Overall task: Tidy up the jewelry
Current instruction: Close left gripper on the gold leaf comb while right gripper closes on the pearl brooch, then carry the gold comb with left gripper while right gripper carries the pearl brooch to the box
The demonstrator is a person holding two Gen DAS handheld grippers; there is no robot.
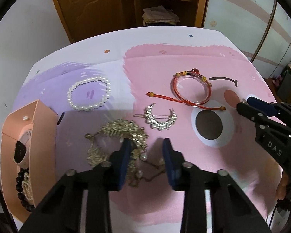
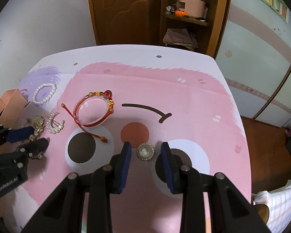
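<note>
Two claws hang over the bench (image 2: 184, 97). My left claw (image 1: 146, 149) stands narrow, its left pad touching the gold leaf piece (image 1: 116, 136), nothing pinched yet. Left of it the pink box (image 1: 38, 136) holds a small pink device with a dark face, dark beads and a pearl string. My right claw (image 2: 145, 151) is narrow too, a round pearl brooch (image 2: 145, 151) lying between its pads, untouched. Beyond lie the crescent clip (image 1: 161, 118), red cord bangle (image 1: 192, 91) and pearl bracelet (image 1: 89, 94).
</note>
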